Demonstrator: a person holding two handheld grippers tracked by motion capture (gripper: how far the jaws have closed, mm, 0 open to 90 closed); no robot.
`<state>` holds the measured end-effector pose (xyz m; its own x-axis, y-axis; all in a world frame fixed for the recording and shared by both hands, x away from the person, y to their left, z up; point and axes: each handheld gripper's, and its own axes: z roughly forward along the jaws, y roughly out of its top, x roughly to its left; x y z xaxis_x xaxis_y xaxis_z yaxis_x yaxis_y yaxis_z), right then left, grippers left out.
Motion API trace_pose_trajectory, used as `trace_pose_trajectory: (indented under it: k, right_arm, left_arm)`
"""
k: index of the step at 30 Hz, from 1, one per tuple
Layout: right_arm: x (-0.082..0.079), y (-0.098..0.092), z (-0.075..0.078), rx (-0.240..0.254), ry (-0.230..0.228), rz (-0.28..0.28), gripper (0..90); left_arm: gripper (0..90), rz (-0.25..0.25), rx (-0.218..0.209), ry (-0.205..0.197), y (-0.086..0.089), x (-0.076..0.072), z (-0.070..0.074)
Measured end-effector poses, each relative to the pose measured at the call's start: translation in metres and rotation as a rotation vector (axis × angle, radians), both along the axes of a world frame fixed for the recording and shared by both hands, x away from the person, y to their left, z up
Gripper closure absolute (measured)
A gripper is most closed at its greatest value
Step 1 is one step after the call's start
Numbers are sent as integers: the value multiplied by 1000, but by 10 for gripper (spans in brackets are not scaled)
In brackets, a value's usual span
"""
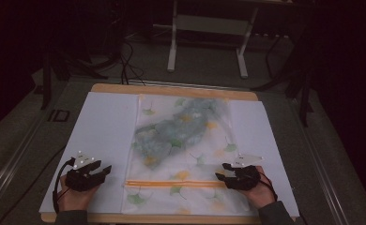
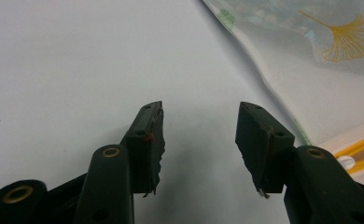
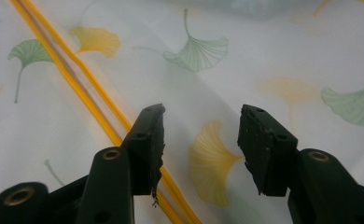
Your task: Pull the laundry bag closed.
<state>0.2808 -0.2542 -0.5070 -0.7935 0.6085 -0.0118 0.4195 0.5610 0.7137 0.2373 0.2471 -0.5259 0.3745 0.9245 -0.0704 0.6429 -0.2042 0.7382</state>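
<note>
High view: wooden table point(image 1: 171, 89) covered by white sheet point(image 1: 101, 122), dim room.
Bag: translucent zip bag point(image 1: 181, 140) with ginkgo-leaf print, centre of frame, flat on the sheet; greenish cloth point(image 1: 171, 131) inside, upper half.
Zip strip: orange zipper line point(image 1: 171, 183) across bag's lower part, between the two grippers.
Left gripper point(image 1: 107, 169): lower left, over bare sheet, just beside bag's left edge; jaws apart, nothing between.
Right gripper point(image 1: 220, 171): lower right, over bag's right end near zipper; jaws apart, nothing clamped.
Right gripper view: zipper runs under one jaw.
</note>
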Motion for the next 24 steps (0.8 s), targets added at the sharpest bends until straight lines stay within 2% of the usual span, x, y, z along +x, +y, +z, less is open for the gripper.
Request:
trace_pose_trajectory:
  k: [5, 10, 24]
  right_arm:
    - [0, 10, 1, -20, 0, 29, 512]
    - [1, 18, 2, -6, 7, 54, 512]
    - [3, 47, 3, -7, 9, 119, 524]
  left_arm:
    - [516, -3, 2, 2, -1, 0, 0]
    - [515, -6, 3, 2, -1, 0, 0]
    - [517, -18, 8, 5, -3, 0, 0]
